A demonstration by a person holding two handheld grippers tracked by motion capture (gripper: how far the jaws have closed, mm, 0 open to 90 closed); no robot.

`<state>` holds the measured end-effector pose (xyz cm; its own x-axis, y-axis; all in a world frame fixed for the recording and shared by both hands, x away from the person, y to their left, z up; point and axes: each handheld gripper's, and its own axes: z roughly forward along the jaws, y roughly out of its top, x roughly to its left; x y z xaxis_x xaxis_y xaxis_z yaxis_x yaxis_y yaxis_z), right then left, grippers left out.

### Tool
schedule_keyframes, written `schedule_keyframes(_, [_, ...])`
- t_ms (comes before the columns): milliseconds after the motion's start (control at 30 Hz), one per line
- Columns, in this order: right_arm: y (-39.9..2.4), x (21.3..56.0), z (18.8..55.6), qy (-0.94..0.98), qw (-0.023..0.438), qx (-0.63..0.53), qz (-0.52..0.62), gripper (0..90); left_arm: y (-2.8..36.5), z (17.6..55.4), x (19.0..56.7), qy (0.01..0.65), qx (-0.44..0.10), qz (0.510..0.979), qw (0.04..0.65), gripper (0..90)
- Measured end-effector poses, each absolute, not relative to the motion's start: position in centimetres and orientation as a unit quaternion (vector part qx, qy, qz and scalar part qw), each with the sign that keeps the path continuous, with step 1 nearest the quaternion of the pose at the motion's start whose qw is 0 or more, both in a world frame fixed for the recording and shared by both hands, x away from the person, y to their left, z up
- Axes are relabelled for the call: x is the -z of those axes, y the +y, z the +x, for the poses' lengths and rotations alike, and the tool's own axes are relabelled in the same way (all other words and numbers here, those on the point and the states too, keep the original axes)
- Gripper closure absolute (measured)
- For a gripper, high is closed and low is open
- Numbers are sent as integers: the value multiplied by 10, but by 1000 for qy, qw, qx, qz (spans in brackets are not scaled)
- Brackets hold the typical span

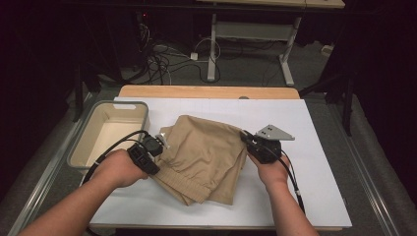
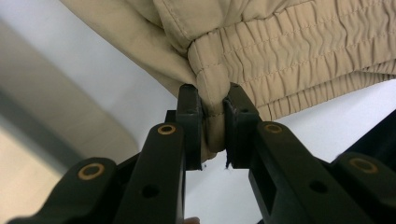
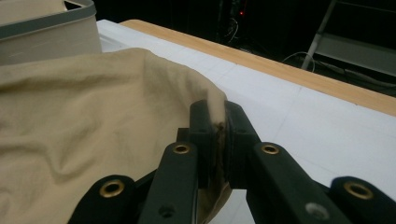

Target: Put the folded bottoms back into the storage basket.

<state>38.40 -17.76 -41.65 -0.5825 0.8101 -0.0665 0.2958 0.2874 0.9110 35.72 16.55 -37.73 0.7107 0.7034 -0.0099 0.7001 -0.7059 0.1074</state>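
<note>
At far left of the high view, a grey plastic bin [image 1: 109, 129] on the white tabletop [image 1: 314, 172], its inside bare and pale. Just right of it, the left gripper [image 1: 158, 142] in the left hand [image 1: 120, 167], jaws closed tight on the gathered elastic waistband [image 2: 280, 51] of the tan trousers [image 1: 206, 155]; in the left gripper view, a fold of that waistband pinched between the two black pads, a sliver of cloth filling the narrow gap. At table centre, the trousers themselves, folded over in a loose heap, near edge hanging slack toward the person, possibly lifted slightly off the surface, though hard to tell from above. On the right, the right gripper [image 1: 245, 138] in the right hand [image 1: 273, 169], grey three-cornered plate on top, jaws nearly together and clamped on a thin peak of tan fabric [image 3: 215, 105]. Beyond, the wooden table edge [image 1: 206, 91].
</note>
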Motion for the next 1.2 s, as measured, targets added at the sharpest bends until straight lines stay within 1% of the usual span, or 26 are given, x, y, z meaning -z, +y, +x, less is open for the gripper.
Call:
schedule_keyframes(133, [-168, 424, 390, 757, 269, -471, 365, 858, 174, 361, 380, 387, -14, 921, 50, 774])
schedule_keyframes(467, [-161, 439, 397, 768, 258, -452, 374, 858, 177, 370, 391, 384, -2, 923, 38, 774])
schedule_keyframes(933, [-163, 429, 391, 765, 255, -459, 372, 857, 168, 372, 381, 370, -10, 929, 21, 773])
schedule_keyframes(1200, [-169, 424, 390, 762, 256, -464, 373, 857, 163, 376, 375, 364, -2, 931, 13, 773])
